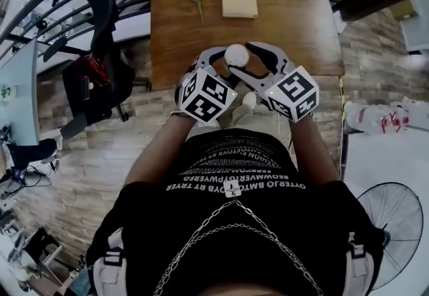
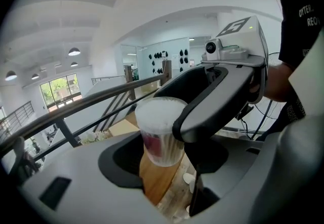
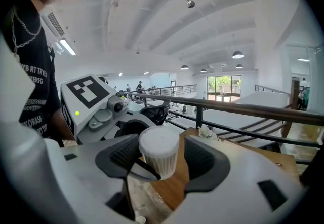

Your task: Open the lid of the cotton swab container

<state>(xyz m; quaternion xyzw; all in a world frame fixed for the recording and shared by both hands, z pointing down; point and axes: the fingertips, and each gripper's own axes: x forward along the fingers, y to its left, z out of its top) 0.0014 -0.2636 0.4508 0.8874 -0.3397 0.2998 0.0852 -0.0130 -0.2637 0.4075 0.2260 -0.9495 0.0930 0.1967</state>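
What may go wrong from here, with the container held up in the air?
1. Only the left tongs grip the cotton swab container, in the air near the table edge; a slip may drop it to the floor.
2. The right tongs stand open around the lid; closing off-centre may tilt it.
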